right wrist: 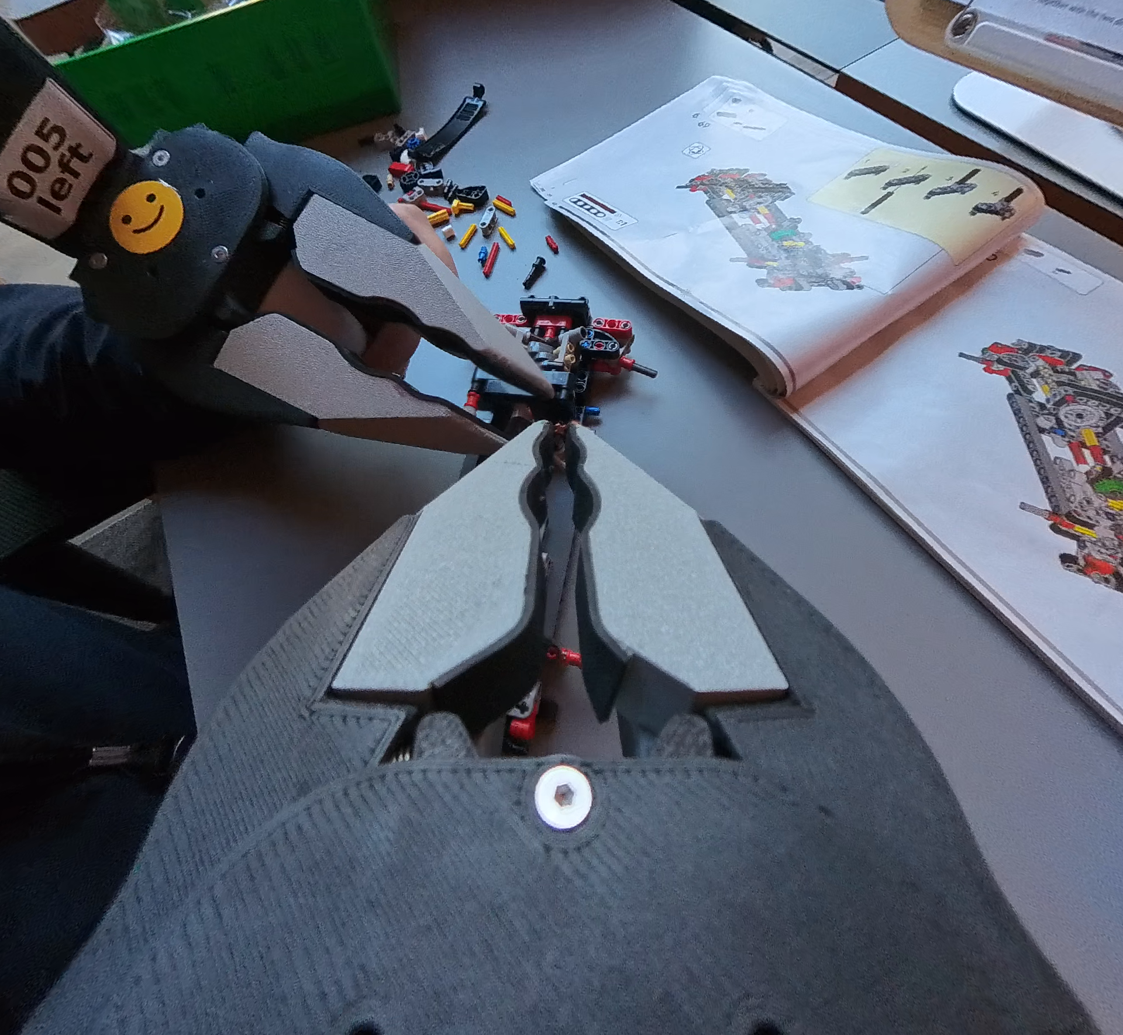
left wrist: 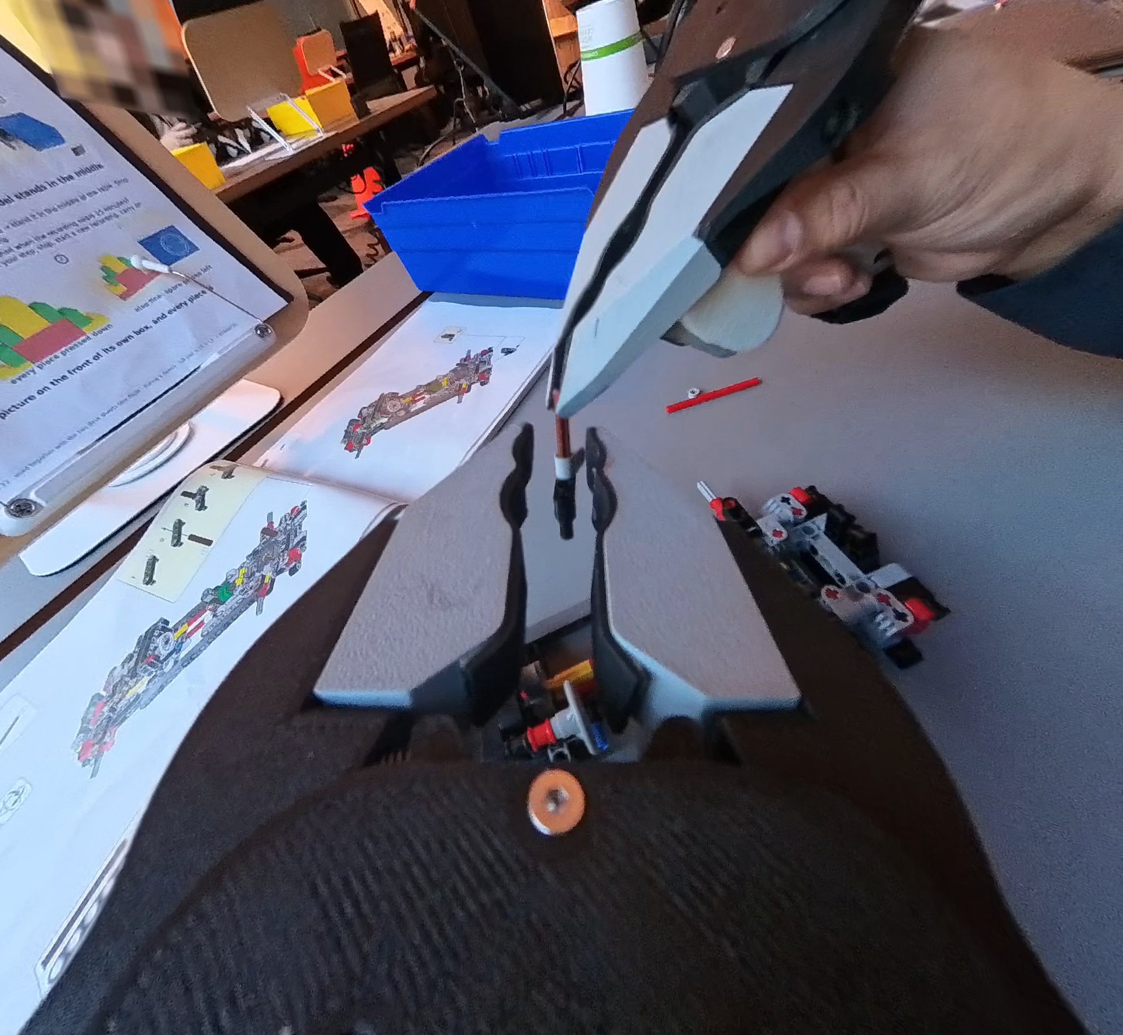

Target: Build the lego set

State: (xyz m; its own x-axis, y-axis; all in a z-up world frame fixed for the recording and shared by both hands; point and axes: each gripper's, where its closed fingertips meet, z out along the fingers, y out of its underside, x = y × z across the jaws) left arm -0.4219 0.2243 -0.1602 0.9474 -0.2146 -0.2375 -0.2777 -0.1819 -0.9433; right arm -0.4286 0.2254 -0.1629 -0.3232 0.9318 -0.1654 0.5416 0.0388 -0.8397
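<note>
Left wrist view: a thin brown-red rod (left wrist: pixel 563 439) is pinched at its top end by the right gripper (left wrist: pixel 562 407), whose two fingers are pressed tight together on it. The rod hangs down, a little tilted. A white ring (left wrist: pixel 564 466) is fitted on it, with a small black piece (left wrist: pixel 562 504) at the bottom end.

The lower part of the rod is placed between the fingers of the left gripper (left wrist: pixel 559 436). These fingers are spread apart. A clear gap is seen on one side of the rod, and the other finger is very near the ring. The rod is not squeezed by them.

All this is held up above the grey desk (left wrist: pixel 911 459). A small built model (left wrist: pixel 838 568) is seen on the desk just to the right. A red stick (left wrist: pixel 712 395) with a tiny white ring (left wrist: pixel 691 392) beside it lies farther back. A blue bin (left wrist: pixel 486 216) is set at the far edge. An open booklet (left wrist: pixel 425 386) is spread along the left edge. In the right wrist view, loose parts (right wrist: pixel 456 204) are scattered near a green bin (right wrist: pixel 243 52).
</note>
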